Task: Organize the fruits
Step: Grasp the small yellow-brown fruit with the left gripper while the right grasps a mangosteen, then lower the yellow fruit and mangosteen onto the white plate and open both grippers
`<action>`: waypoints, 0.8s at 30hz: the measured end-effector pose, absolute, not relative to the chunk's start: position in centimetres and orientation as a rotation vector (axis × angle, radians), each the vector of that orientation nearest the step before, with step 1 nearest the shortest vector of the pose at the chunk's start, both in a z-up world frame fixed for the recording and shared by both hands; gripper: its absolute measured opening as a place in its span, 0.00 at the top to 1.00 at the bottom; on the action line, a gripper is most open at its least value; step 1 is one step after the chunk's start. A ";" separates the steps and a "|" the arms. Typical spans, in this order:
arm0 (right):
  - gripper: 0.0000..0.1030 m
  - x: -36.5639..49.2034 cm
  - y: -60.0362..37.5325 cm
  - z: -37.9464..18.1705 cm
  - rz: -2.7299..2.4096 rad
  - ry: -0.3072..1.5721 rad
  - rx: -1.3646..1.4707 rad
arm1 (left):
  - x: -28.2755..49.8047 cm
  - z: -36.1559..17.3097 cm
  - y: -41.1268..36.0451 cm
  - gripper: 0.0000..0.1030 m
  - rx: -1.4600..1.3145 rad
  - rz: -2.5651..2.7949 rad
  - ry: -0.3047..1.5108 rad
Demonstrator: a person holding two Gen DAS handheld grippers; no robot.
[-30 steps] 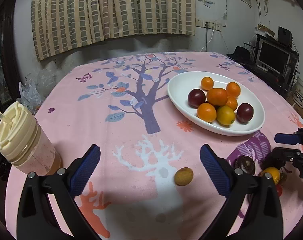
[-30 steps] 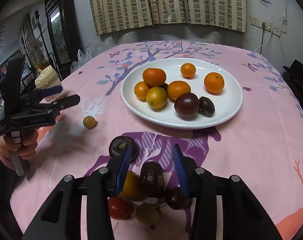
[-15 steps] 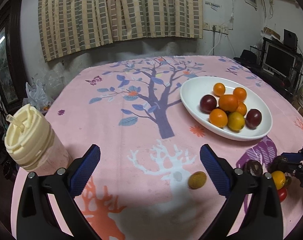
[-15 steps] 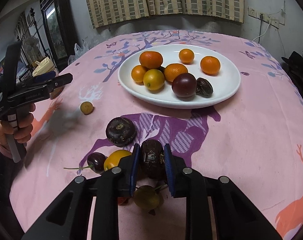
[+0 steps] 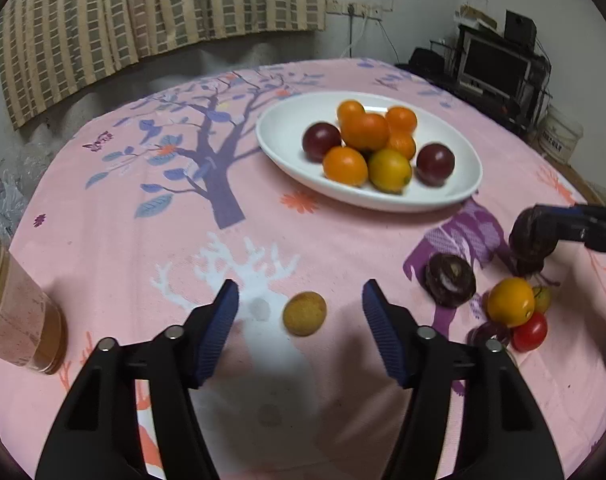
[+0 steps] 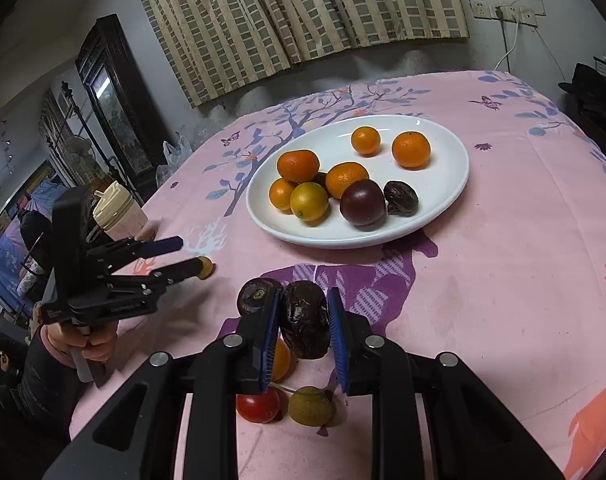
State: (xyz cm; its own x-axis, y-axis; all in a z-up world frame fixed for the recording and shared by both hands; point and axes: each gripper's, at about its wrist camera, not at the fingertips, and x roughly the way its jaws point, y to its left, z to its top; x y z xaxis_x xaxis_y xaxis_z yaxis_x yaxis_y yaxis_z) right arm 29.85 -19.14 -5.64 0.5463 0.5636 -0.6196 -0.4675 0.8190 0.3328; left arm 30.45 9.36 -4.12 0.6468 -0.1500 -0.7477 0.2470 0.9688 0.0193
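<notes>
A white oval plate [image 5: 287, 132] [image 6: 443, 196] holds several oranges and dark plums. My right gripper [image 6: 304, 322] is shut on a wrinkled dark passion fruit [image 6: 305, 324] and holds it above the cloth; it also shows in the left wrist view [image 5: 529, 240]. My left gripper [image 5: 301, 314] is open around a small tan longan [image 5: 305, 313] on the cloth. Loose fruit lies under my right gripper: another dark passion fruit [image 5: 449, 279] [image 6: 257, 294], a yellow orange [image 5: 510, 307], a red tomato [image 6: 258, 405] and a greenish fruit [image 6: 311, 406].
A cream-lidded drink bottle [image 5: 15, 312] [image 6: 117, 214] stands at the table's left edge. The round table has a pink tree-print cloth [image 5: 183, 220]. A TV and clutter [image 5: 495, 68] sit beyond the far right edge.
My right gripper has shut on the passion fruit and lifted it off the cloth. My left gripper has moved forward and down, so the longan now sits between its fingers.
</notes>
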 end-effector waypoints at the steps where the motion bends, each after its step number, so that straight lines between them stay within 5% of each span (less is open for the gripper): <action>1: 0.76 29.8 -19.1 -5.7 0.613 0.781 0.132 | 30.5 -4.3 9.2 0.42 0.128 -0.229 0.843; 13: 0.76 29.6 -19.1 -5.6 0.609 0.771 0.118 | 31.2 -6.0 8.7 0.76 0.154 -0.227 0.896; 24: 0.80 32.3 -20.5 -2.6 0.617 0.664 0.218 | 32.7 -1.0 9.4 0.76 -0.016 -0.271 0.802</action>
